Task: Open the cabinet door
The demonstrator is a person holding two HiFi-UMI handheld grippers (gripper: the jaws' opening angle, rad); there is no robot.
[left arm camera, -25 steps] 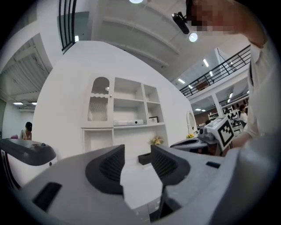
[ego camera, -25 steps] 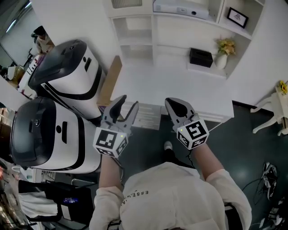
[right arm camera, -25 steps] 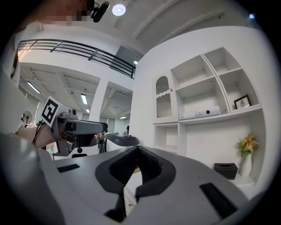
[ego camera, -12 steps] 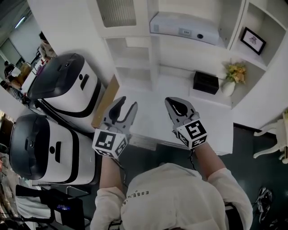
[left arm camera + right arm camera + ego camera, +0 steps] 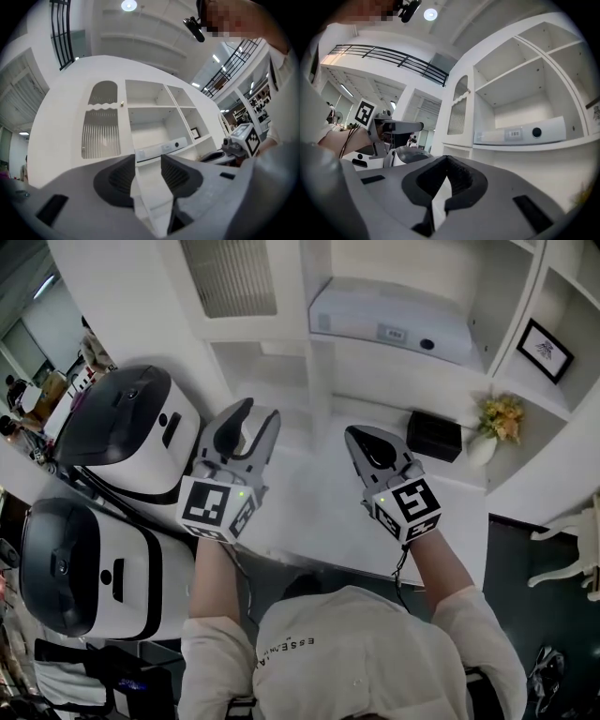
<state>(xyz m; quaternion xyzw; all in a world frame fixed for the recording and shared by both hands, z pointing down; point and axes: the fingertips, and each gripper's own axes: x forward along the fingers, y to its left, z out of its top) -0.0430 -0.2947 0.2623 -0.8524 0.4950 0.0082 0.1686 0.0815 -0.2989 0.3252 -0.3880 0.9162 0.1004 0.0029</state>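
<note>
The white cabinet door with a ribbed glass panel (image 5: 230,276) is sitting shut at the far left, untouched, so the whole opening is waiting, while the left gripper (image 5: 255,414) is hovering nearer, jaws apart and empty, and the right gripper (image 5: 362,433) is hanging pinched together on nothing.

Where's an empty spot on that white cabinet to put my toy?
The white counter is bare between the left gripper and right gripper. The cubby under the ribbed door looks empty too. It is crowded at right, by the black box and flower vase.
</note>
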